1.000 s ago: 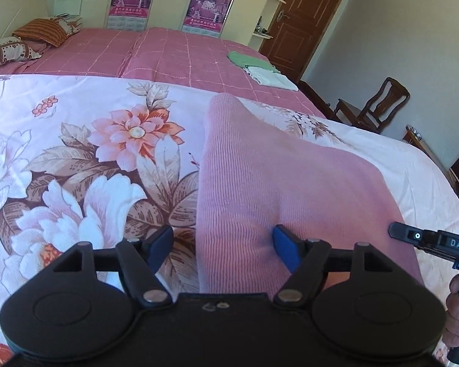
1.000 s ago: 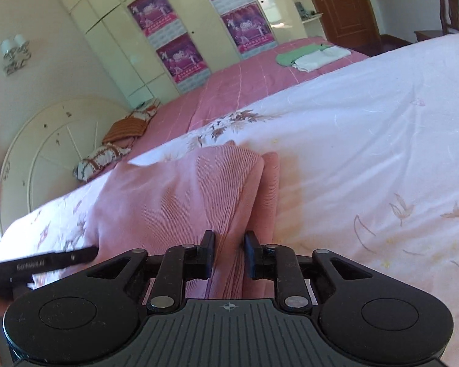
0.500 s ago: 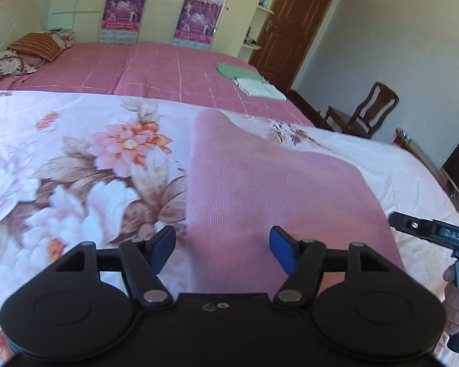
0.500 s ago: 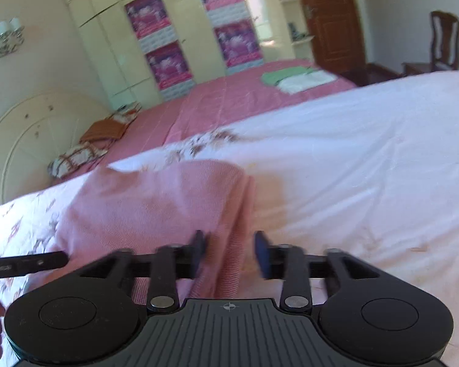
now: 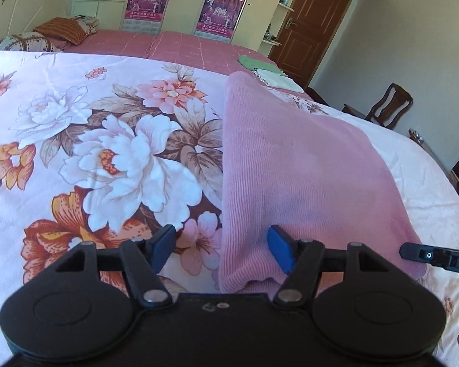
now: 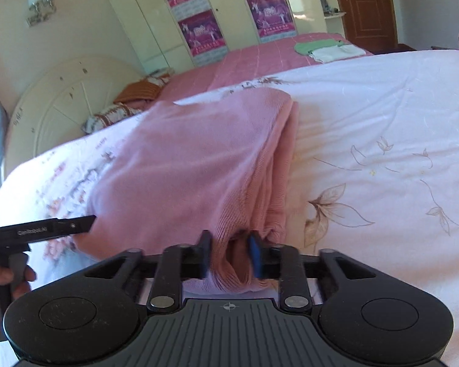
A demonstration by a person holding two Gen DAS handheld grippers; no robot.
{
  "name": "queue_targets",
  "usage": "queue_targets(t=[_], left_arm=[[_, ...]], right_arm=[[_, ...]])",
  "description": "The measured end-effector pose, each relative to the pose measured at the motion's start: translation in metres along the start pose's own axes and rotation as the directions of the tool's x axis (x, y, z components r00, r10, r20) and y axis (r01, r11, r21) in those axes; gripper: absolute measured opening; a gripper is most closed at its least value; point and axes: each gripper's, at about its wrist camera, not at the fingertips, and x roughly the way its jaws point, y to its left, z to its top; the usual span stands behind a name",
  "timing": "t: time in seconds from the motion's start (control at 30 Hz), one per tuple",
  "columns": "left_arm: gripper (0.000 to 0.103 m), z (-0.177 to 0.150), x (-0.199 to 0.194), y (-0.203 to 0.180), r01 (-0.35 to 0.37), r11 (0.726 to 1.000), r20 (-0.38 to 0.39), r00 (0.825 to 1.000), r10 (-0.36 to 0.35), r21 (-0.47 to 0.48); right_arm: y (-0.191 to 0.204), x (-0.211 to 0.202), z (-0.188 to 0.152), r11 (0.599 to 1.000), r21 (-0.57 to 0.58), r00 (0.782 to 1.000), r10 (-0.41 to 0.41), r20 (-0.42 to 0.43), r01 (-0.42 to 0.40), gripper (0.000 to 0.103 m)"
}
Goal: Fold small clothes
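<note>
garment: folded pink ribbed knit garment (image 5: 296, 165) is lying flat on the floral bedspread (image 5: 107, 140), long fold edge running away from the camera, near hem at the bottom of the left wrist view.
left hand-held gripper: left hand-held gripper (image 5: 222, 246) is sitting released, blue pads wide apart; left pad is over bare bedspread, right pad is over the garment's near corner, the fold edge is passing between them, nothing pinched.
left vs earlier: jaws are slightly narrower than a second ago; the garment is sitting further right and more of the flower print is showing on the left.
right hand-held gripper: right hand-held gripper (image 6: 229, 255) is clenching on the garment's layered near edge (image 6: 235, 253); bunched layers are filling the gap and both pads are pressing cloth.
right vs earlier: jaws have just been closing after being wider half a second ago, with the hem between them; view is rolled compared with a second ago.
cross-view: each hand-held gripper's tip is showing at the edge of the other's view, with fingers on the handle.
background: green and white folded clothes (image 6: 327, 49) are lying on the pink checked bed (image 5: 180, 46) behind; wooden chair (image 5: 388, 107) is by the door.
</note>
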Motion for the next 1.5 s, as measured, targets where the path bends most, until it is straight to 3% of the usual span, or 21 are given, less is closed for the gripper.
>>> queue_targets(t=[0.07,0.2,0.53,0.6,0.63,0.67,0.7,0.73,0.87,1.03,1.1,1.13,1.2,1.27,1.33,1.5], left_arm=[[0.064,-0.001,-0.002,-0.003,-0.002,1.000,-0.003,1.000,0.002,0.011],[0.063,-0.006,-0.006,-0.007,0.003,1.000,-0.011,1.000,-0.003,0.030],[0.066,-0.013,-0.012,-0.012,-0.027,0.996,-0.033,0.999,0.030,0.090],[0.073,-0.007,-0.024,-0.010,-0.024,0.997,0.002,1.000,0.024,0.080],[0.085,-0.003,-0.031,-0.008,-0.018,0.997,0.035,0.999,0.016,0.071],[0.092,0.001,-0.034,-0.006,-0.010,0.998,0.058,0.998,0.007,0.063],[0.092,0.009,-0.034,-0.004,0.002,0.998,0.066,0.998,-0.006,0.057],[0.091,0.017,-0.030,-0.004,0.010,0.999,0.058,0.998,-0.013,0.053],[0.082,0.042,-0.001,-0.008,0.054,0.997,0.016,0.998,-0.054,0.050],[0.087,0.047,0.037,-0.007,0.089,0.996,-0.071,0.994,-0.088,0.010],[0.085,0.048,0.034,-0.014,0.063,0.996,-0.065,0.996,-0.059,0.059],[0.082,0.048,0.029,-0.021,0.043,0.993,-0.047,0.998,-0.038,0.109],[0.081,0.050,0.025,-0.019,0.074,0.994,-0.048,0.996,-0.070,0.087],[0.084,0.052,0.030,-0.010,0.101,0.994,-0.069,0.993,-0.099,0.032],[0.087,0.054,0.034,-0.005,0.101,0.995,-0.073,0.992,-0.099,0.025],[0.090,0.056,0.050,0.004,0.151,0.987,-0.100,0.983,-0.155,-0.048]], right_arm=[[-0.001,0.002,-0.001,1.000,-0.019,1.000,-0.009,-0.005,0.009,0.012],[0.003,-0.002,-0.005,0.995,-0.080,0.998,-0.056,0.004,0.056,0.005],[0.007,0.013,-0.010,0.981,-0.148,0.991,-0.132,-0.020,0.127,0.004],[0.006,0.010,-0.005,0.986,-0.119,0.992,-0.119,-0.033,0.115,0.006],[0.002,0.005,-0.002,0.992,-0.077,0.995,-0.098,-0.028,0.096,0.020],[-0.002,-0.002,0.000,0.996,-0.038,0.997,-0.082,-0.003,0.082,0.052],[-0.006,-0.012,0.003,0.998,-0.007,0.996,-0.069,0.048,0.069,0.063],[-0.010,-0.016,0.006,0.999,0.007,0.995,-0.051,0.081,0.050,0.066],[-0.025,-0.002,0.027,0.994,0.111,0.996,-0.013,0.083,0.004,0.065],[-0.048,0.030,0.037,0.968,0.244,0.998,0.047,0.041,-0.055,0.063],[-0.048,0.039,0.033,0.983,0.184,1.000,-0.016,0.022,0.012,0.045],[-0.047,0.037,0.034,0.986,0.164,0.999,-0.026,0.026,0.021,0.044],[-0.044,0.027,0.034,0.986,0.162,0.997,-0.055,0.056,0.045,0.044],[-0.047,0.023,0.033,0.983,0.182,0.997,-0.025,0.076,0.011,0.044],[-0.060,0.031,0.034,0.967,0.252,0.999,0.029,0.034,-0.037,0.052],[-0.070,0.039,0.041,0.947,0.276,0.986,0.168,0.012,-0.165,0.052]])
